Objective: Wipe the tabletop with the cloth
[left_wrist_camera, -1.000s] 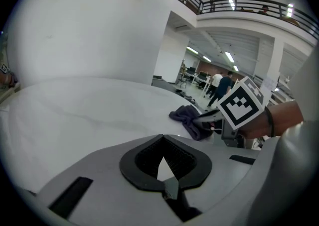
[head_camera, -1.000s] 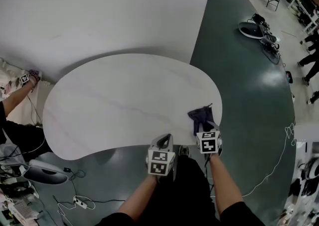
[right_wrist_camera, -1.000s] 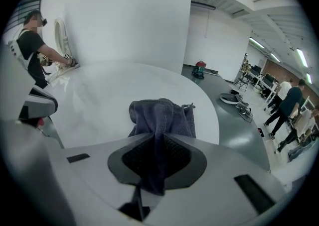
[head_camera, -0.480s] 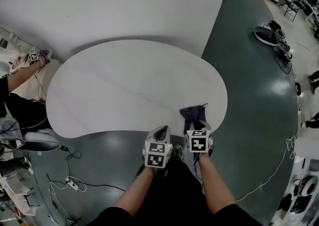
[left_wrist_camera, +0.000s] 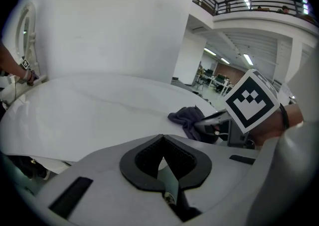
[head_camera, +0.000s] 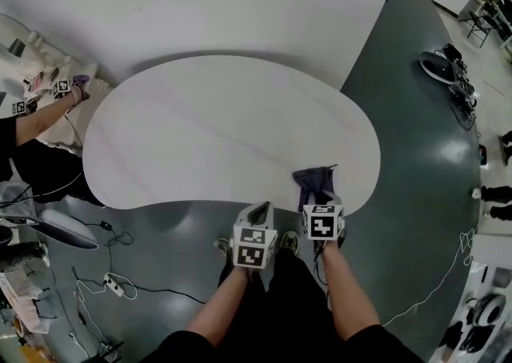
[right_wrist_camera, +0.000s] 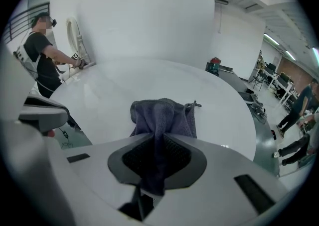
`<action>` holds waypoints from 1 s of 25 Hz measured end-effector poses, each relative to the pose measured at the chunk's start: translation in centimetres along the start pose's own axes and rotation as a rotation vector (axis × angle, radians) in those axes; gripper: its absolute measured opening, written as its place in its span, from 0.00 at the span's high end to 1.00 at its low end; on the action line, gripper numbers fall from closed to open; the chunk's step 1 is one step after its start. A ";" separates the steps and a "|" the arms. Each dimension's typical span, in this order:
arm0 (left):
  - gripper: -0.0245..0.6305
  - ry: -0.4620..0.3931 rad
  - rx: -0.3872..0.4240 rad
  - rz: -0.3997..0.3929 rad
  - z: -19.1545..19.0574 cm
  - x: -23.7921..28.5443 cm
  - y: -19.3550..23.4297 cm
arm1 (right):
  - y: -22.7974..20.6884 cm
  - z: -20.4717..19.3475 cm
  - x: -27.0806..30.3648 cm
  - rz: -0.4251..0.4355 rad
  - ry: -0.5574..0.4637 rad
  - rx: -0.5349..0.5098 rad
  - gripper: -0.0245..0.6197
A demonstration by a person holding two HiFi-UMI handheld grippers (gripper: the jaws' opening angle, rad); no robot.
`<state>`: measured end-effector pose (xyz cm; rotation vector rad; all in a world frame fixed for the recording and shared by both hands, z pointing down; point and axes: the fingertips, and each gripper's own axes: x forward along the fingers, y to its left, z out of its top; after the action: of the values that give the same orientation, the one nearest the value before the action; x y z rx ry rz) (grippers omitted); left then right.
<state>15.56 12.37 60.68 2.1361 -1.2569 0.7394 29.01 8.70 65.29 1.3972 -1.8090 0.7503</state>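
Jaws on the right gripper (right_wrist_camera: 157, 139) are squeezed tight on the cloth (right_wrist_camera: 162, 114). One bunched end of the dark blue-grey cloth runs down between the two black pads. All the other cloth lies in a soft heap on the table (head_camera: 200, 133), just past the jaw tips. A little loop (right_wrist_camera: 195, 104) sticks out at the far right corner of the cloth. From the head view, the cloth sits at the near right edge of the table, close to the person holding the grippers. The left gripper (left_wrist_camera: 162, 145) has its jaws pressed together with nothing in them. It is held over the dark green floor (head_camera: 416, 161), just beside the near edge of the table and not touching the top. It is near the right gripper, on its left side. Each gripper has a cube with black and white squares on it, and the right one's cube (left_wrist_camera: 250, 99) shows big in the left gripper view. The table top is white and shaped like a bean, with faint grey lines in it. A white wall (head_camera: 240, 1) stands behind the table. Another person (right_wrist_camera: 42, 53) stands at the far left end of the table, reaching a hand out to the wall. Some wires (head_camera: 112, 285) lie on the floor at the left.
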 end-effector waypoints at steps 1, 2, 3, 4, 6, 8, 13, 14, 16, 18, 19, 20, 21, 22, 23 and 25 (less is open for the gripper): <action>0.96 -0.004 -0.006 0.002 -0.2 -0.3 0.7 | 0.4 0.1 0.1 -0.003 0.002 0.009 0.90; 0.96 -0.008 -0.012 0.005 -0.3 -0.6 1.5 | 0.8 0.2 0.3 -0.007 0.005 0.017 0.90; 0.96 -0.011 -0.018 0.007 -0.4 -1.0 2.3 | 1.2 0.2 0.4 -0.013 0.009 0.023 0.90; 0.96 -0.015 -0.024 0.008 -0.4 -1.4 3.1 | 1.7 0.2 0.7 -0.018 0.013 0.028 0.90; 0.96 -0.022 -0.030 0.009 -0.2 -2.1 4.7 | 2.9 0.6 1.0 -0.023 0.019 0.033 0.90; 0.96 -0.024 -0.032 0.011 -0.1 -2.9 6.3 | 4.4 1.3 1.3 -0.021 0.020 0.033 0.90; 0.96 -0.023 -0.011 0.017 -0.3 -4.7 9.8 | 9.0 2.9 2.4 -0.005 0.015 0.023 0.90; 0.96 -0.022 -0.011 0.019 -0.5 -5.1 10.7 | 10.1 3.2 2.7 0.000 0.012 0.022 0.90; 0.96 -0.023 -0.016 0.027 -0.9 -6.0 12.7 | 12.3 3.9 3.2 0.009 0.012 0.014 0.90; 0.96 -0.021 -0.020 0.035 -1.3 -6.9 14.7 | 14.1 4.5 3.7 0.009 0.015 0.010 0.90; 0.96 -0.020 -0.021 0.038 -1.5 -7.4 15.7 | 14.8 4.8 3.9 0.005 0.014 0.015 0.90; 0.96 -0.018 -0.022 0.041 -1.7 -7.9 16.6 | 15.4 5.1 4.0 -0.001 0.013 0.023 0.90; 0.96 -0.018 -0.025 0.045 -1.9 -8.4 17.5 | 16.0 5.3 4.1 -0.005 0.010 0.028 0.90; 0.96 -0.019 -0.028 0.048 -2.2 -8.9 18.3 | 16.7 5.5 4.2 -0.007 0.008 0.030 0.90; 0.96 -0.022 -0.031 0.052 -2.4 -9.3 19.1 | 17.5 5.7 4.3 -0.007 0.007 0.029 0.90; 0.96 -0.030 -0.038 0.058 -2.9 -10.1 20.4 | 19.1 6.1 4.6 -0.001 0.005 0.018 0.90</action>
<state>-7.30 11.91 59.30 2.0952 -1.3429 0.7047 8.66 5.98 65.22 1.4061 -1.8021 0.7709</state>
